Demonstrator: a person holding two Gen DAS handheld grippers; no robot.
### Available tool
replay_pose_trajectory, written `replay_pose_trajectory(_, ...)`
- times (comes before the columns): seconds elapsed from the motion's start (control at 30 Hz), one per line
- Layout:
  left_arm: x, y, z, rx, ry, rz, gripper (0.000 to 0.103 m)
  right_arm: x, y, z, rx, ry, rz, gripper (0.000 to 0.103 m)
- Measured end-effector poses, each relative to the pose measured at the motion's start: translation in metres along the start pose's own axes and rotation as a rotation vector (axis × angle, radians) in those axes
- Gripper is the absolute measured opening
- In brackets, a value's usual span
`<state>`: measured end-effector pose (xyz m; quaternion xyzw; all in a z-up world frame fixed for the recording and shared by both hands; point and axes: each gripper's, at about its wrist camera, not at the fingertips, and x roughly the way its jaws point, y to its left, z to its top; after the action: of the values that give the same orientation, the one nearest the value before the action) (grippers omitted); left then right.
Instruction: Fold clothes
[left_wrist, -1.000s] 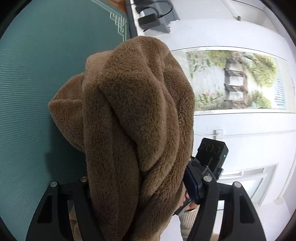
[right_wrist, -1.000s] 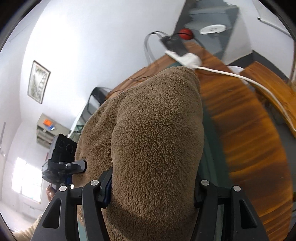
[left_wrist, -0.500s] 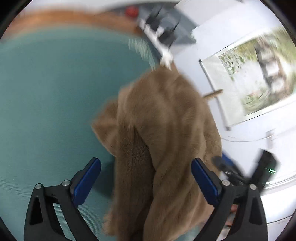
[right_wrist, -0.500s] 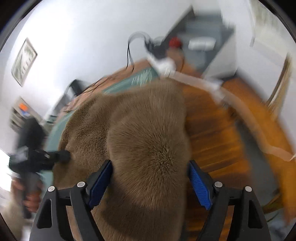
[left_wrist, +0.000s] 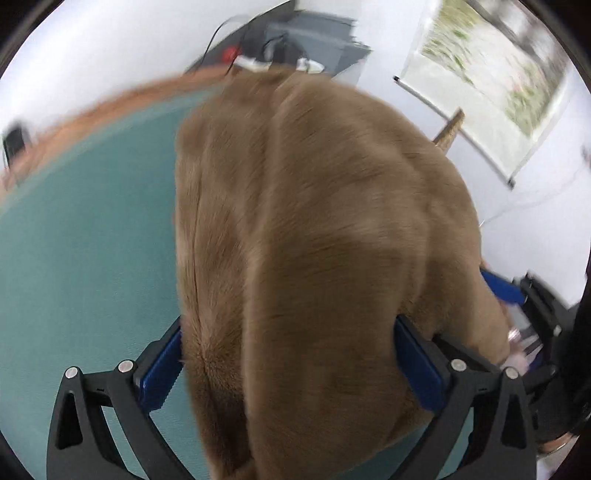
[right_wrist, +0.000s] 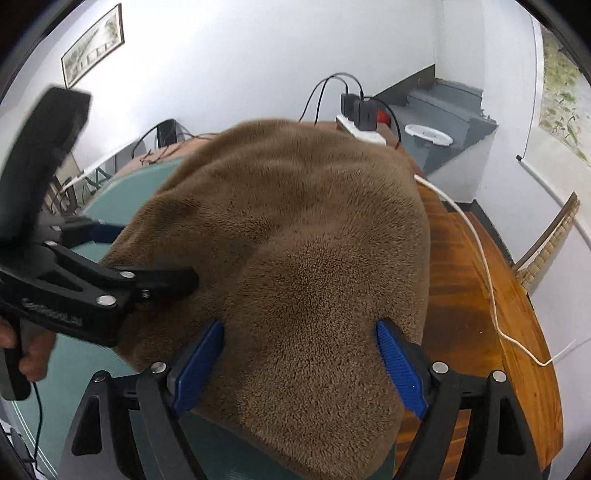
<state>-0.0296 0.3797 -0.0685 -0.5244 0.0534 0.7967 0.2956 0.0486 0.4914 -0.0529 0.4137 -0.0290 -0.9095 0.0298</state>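
Lying between both wide-open tools' fingers, brown fleece garment (right_wrist: 295, 258) covers the teal mat (left_wrist: 81, 240).

Embossed lettering is seen on the left gripper (right_wrist: 168, 254) body at nine o'clock in the right wrist view — upside down, too blurred to be read.

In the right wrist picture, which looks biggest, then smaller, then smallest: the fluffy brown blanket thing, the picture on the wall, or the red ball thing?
1. Brown fleece garment, biggest, though closest.
2. Framed picture, far off.
3. Red object, smallest, partly hidden.
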Motion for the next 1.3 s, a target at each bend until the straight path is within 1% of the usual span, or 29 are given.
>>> replay_pose_trajectory(0.03,0.005,0.008,-0.001,-0.037,0.010,-0.030,0.103,0.001,0.000,0.000,0.000,0.001,-0.001,0.087)
replay_pose_trajectory(0.07,0.007,0.009,-0.001,-0.040,0.009,-0.030,0.103,0.001,0.002,-0.002,-0.003,0.002,-0.005,0.088)
replay_pose_trajectory(0.17,0.005,-0.001,0.000,0.008,-0.014,0.017,0.103,0.001,0.005,-0.004,-0.020,0.008,-0.021,0.092)
replay_pose_trajectory(0.27,0.004,-0.007,0.008,0.030,-0.012,0.051,0.103,0.000,0.003,-0.005,-0.017,0.016,-0.012,0.099)
replay_pose_trajectory(0.37,-0.020,-0.020,0.004,0.034,-0.046,0.089,0.103,-0.008,-0.002,-0.002,0.020,0.044,-0.006,0.100)
replay_pose_trajectory(0.43,-0.035,-0.028,0.001,0.037,-0.068,0.114,0.103,-0.023,-0.007,-0.002,0.071,0.063,-0.013,0.100)
replay_pose_trajectory(0.53,-0.058,-0.040,-0.003,0.042,-0.102,0.152,0.103,-0.053,-0.019,-0.016,0.141,0.055,-0.057,0.100)
replay_pose_trajectory(0.7,-0.097,-0.061,-0.009,0.048,-0.157,0.215,0.103,-0.096,-0.028,-0.031,0.193,0.041,-0.159,0.101)
replay_pose_trajectory(0.8,-0.122,-0.076,-0.026,0.027,-0.168,0.203,0.103,-0.120,-0.025,-0.029,0.180,0.016,-0.246,0.101)
replay_pose_trajectory(0.83,-0.131,-0.084,-0.026,0.021,-0.169,0.199,0.103,-0.128,-0.023,-0.028,0.171,0.008,-0.281,0.101)
replay_pose_trajectory(0.9,-0.134,-0.085,-0.023,0.017,-0.172,0.203,0.103,-0.139,-0.019,-0.022,0.165,-0.013,-0.315,0.101)
replay_pose_trajectory(0.97,-0.133,-0.088,-0.016,0.016,-0.176,0.212,0.103,-0.148,-0.015,-0.017,0.158,-0.036,-0.331,0.102)
replay_pose_trajectory(1.1,-0.147,-0.092,-0.021,0.014,-0.199,0.231,0.103,-0.158,-0.008,-0.018,0.125,-0.063,-0.357,0.102)
replay_pose_trajectory(1.17,-0.150,-0.090,-0.023,0.003,-0.206,0.228,0.103,-0.157,-0.011,-0.022,0.119,-0.054,-0.363,0.102)
replay_pose_trajectory(1.3,-0.155,-0.081,-0.030,-0.025,-0.209,0.225,0.103,-0.154,-0.016,-0.026,0.130,-0.044,-0.342,0.102)
